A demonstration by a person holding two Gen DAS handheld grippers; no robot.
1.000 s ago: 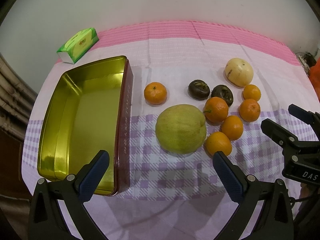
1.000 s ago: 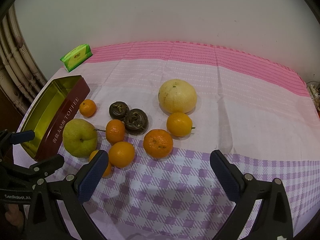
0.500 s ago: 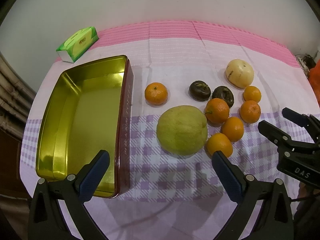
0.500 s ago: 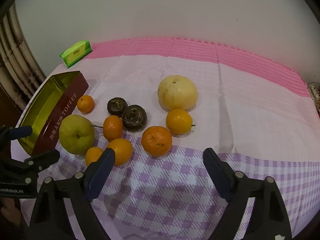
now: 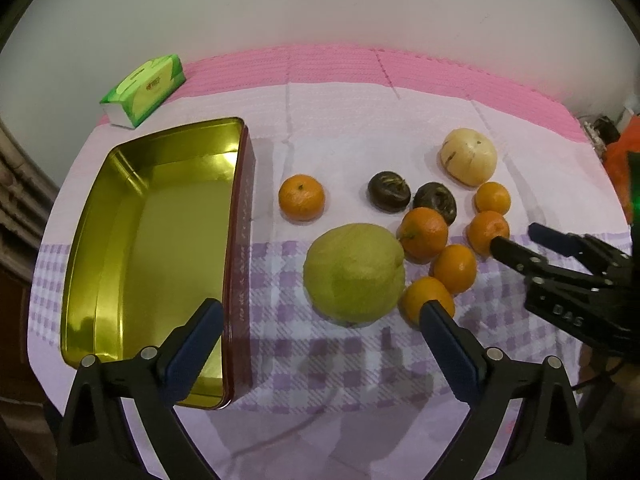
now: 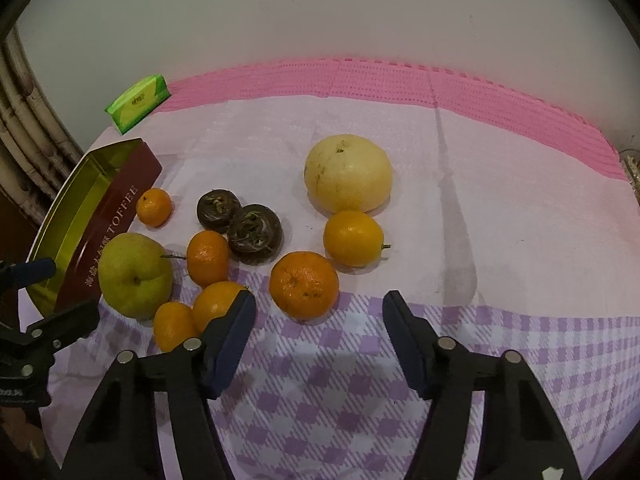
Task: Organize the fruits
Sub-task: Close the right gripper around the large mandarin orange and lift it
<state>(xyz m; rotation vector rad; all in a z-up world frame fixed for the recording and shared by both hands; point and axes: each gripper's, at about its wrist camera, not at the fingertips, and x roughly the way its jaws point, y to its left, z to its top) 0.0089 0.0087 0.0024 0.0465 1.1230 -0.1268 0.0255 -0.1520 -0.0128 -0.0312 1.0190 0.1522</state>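
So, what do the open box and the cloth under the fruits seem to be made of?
The box looks like metal tin: its gold inside is shiny and reflects light, and its outside is painted dark red. The cloth looks like soft woven or paper-like fabric, matte, with fold creases.

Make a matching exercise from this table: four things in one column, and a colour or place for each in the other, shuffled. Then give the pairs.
Things
1. tin
2. tissue pack
3. pear
4. pale round fruit

Descriptions
A. yellow-green, lying between the tin and the cluster of oranges
B. green, at the far corner of the cloth near the wall
C. gold inside, holding no fruit
D. cream-coloured, farthest back of all the fruit

Pairs: 1-C, 2-B, 3-A, 4-D
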